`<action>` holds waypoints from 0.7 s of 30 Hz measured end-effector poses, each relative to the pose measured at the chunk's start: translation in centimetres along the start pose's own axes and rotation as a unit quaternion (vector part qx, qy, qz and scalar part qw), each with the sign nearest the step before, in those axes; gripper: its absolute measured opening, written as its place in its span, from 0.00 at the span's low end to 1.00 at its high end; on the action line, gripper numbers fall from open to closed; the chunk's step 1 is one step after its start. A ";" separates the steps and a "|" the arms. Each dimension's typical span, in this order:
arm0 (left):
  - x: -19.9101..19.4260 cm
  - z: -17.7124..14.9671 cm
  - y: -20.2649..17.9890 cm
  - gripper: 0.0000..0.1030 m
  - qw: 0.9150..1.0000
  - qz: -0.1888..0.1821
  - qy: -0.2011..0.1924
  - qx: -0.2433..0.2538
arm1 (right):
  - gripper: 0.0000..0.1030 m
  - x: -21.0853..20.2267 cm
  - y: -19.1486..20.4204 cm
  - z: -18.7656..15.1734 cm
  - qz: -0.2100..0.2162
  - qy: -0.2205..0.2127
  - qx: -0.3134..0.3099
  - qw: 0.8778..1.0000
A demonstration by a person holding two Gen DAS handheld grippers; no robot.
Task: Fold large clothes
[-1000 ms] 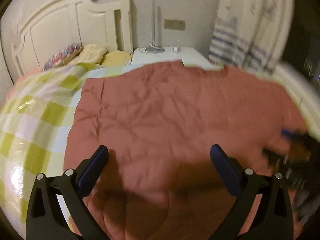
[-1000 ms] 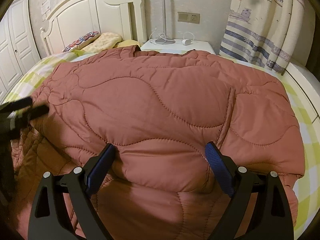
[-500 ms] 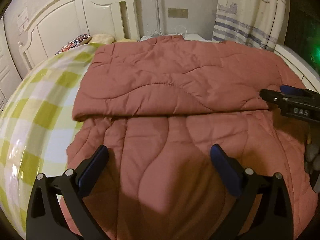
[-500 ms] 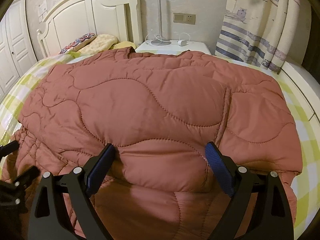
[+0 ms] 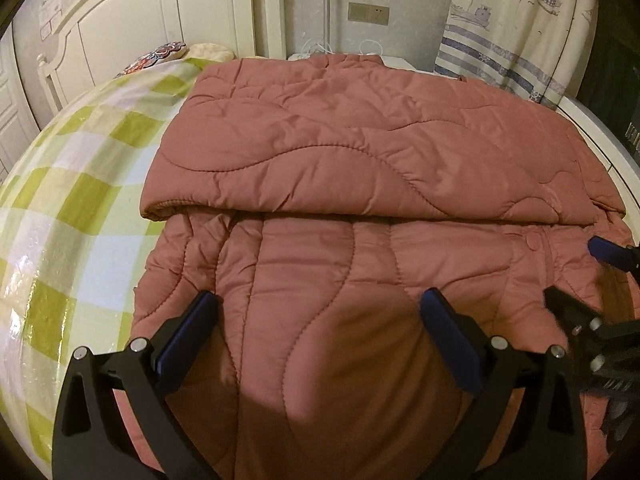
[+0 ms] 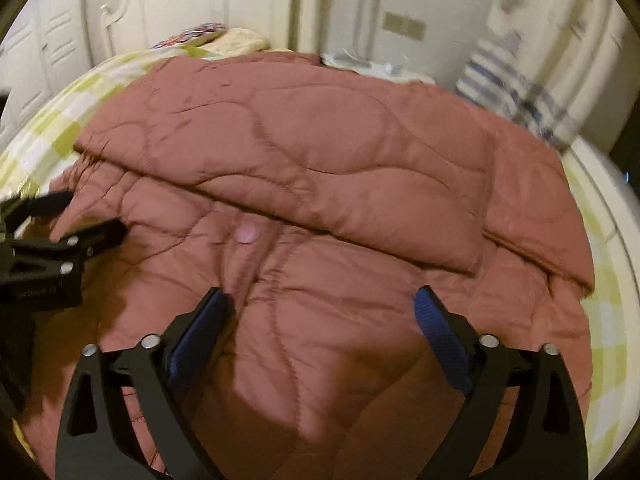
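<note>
Bedroom, white headboard [image 5: 168, 8] at the far end, striped curtain [image 5: 516, 28] at the far right corner. Bed [image 5: 72, 184] has a green-and-white checked sheet. On it I see the quilted pink coat [image 5: 360, 168], spread over most of the bed's middle and right side, with its far half folded over toward me so a doubled layer ends in a straight fold edge across the middle. A snap button [image 6: 247, 234] shows on the lower layer just under that fold. Pillows [image 5: 188, 50] sit at the head of the bed beside the headboard.

My left claw [image 5: 320, 332] hangs over the near part of the coat, fingers spread wide, gripping nothing. My right claw [image 6: 320, 320] is the same: spread wide above the lower layer, nothing between the blue pads [image 6: 440, 340]. In the left wrist view the right claw pokes in at the right edge, near the coat's right end. Right view is a bit blurred.
</note>
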State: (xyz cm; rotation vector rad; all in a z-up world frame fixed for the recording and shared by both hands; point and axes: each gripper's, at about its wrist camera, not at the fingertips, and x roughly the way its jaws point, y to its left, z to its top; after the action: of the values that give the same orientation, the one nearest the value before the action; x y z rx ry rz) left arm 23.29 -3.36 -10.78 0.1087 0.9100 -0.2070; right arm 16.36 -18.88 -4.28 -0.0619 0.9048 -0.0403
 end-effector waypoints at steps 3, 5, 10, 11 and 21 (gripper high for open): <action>0.1 0.1 0.3 0.98 1.000 -0.005 0.001 -0.003 | 0.89 -1.9 -2.8 -0.3 -0.038 -0.019 0.029 0.999; 0.2 0.2 0.3 0.98 1.000 -0.006 0.001 -0.003 | 0.89 -2.7 -5.8 -0.9 -0.065 -0.025 0.064 0.996; 0.2 0.1 0.4 0.98 1.000 -0.007 0.000 -0.004 | 0.92 -2.0 -14.8 -4.3 -0.011 -0.018 0.217 0.976; 0.2 0.1 0.5 0.98 1.000 -0.008 0.000 -0.005 | 0.93 -1.9 -15.2 -4.3 -0.004 -0.019 0.223 0.975; 0.4 0.3 2.4 0.98 0.997 0.037 -0.001 -0.073 | 0.96 1.6 -13.3 -0.8 -0.039 0.013 0.143 0.989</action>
State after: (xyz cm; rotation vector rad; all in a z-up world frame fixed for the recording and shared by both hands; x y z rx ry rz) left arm 24.33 -1.11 -10.92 0.0075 0.9149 -0.0709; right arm 16.62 -32.31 -5.09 0.1718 0.9143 -0.2432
